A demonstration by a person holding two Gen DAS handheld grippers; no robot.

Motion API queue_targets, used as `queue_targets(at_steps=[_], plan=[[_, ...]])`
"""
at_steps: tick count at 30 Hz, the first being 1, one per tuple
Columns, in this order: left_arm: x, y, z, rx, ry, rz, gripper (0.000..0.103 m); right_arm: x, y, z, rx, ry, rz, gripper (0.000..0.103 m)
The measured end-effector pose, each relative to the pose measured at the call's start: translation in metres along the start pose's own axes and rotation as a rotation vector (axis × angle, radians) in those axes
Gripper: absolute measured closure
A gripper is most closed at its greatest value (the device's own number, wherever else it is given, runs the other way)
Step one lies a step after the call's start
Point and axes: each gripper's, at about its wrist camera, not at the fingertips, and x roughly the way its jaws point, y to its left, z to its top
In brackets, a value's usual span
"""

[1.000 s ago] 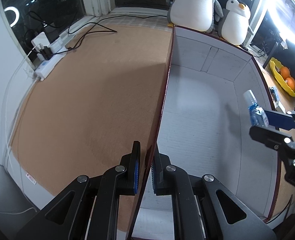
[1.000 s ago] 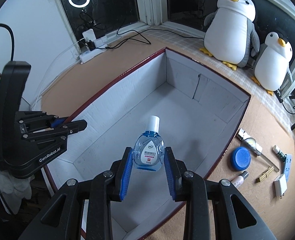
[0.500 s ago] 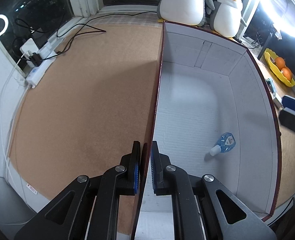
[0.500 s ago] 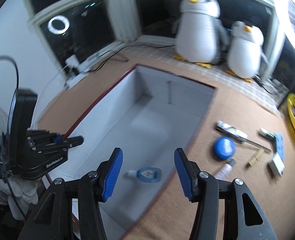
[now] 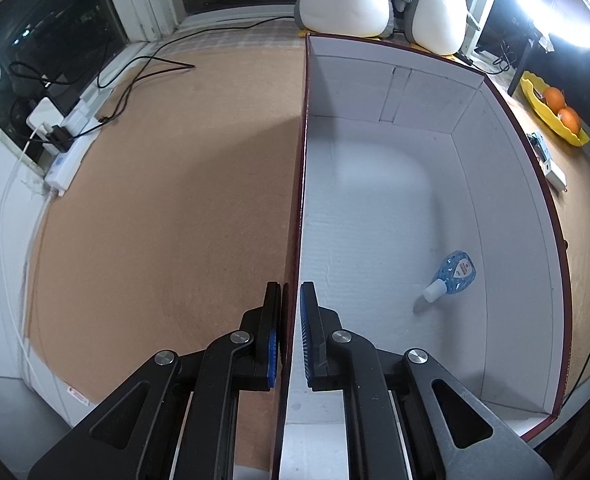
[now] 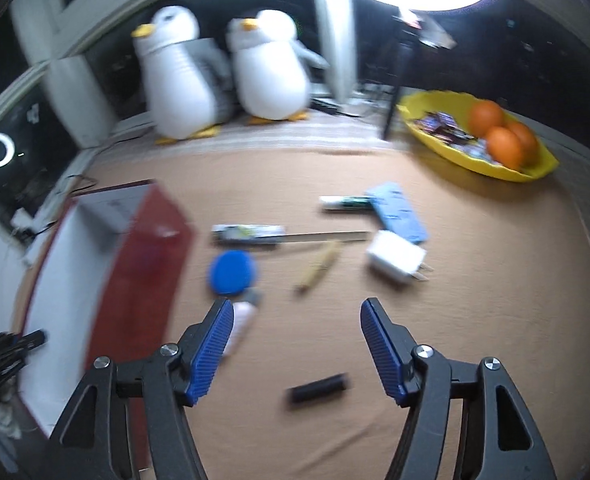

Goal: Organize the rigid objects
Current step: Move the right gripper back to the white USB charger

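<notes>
My left gripper (image 5: 291,320) is shut on the left wall of the open box (image 5: 301,184), which is white inside and dark red outside. A small blue bottle with a white cap (image 5: 453,276) lies on its side on the box floor near the right wall. My right gripper (image 6: 295,336) hovers over the brown mat beside the box (image 6: 143,264), its jaws opening with nothing between them. Below it lie a black cylinder (image 6: 319,389), a pale tube (image 6: 241,322), a blue round lid (image 6: 233,273), a wooden clip (image 6: 319,266) and a white plug (image 6: 397,258).
A blue flat piece (image 6: 397,210), a marker (image 6: 345,202) and a long strip (image 6: 249,234) lie further back on the mat. A yellow bowl with oranges (image 6: 479,140) stands at the right. Two penguin plush toys (image 6: 223,76) stand behind. A power strip with cables (image 5: 71,148) lies left of the box.
The right gripper let the blue bottle fall into the box, opened wider and swung right, out over the mat with the loose objects. The left gripper kept its hold on the box wall.
</notes>
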Motion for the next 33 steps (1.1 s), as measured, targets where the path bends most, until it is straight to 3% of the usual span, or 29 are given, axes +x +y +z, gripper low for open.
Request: queue_targets(at_steps=[5,13,25,33], plan=[[-0.001,0.000,-0.001,-0.014,0.003,0.006,0.095,0.022,-0.037,0.014,0.018,0.027,-0.059,0.041],[-0.002,0.000,-0.004,-0.027,0.008,0.032,0.095,0.062,-0.060,0.034,-0.011,0.093,-0.100,0.041],[-0.002,0.008,-0.010,-0.108,0.012,0.021,0.095,0.109,-0.062,0.042,-0.158,0.179,-0.165,0.041],[0.000,0.008,-0.011,-0.153,0.006,0.023,0.095,0.122,-0.062,0.040,-0.213,0.219,-0.146,0.041]])
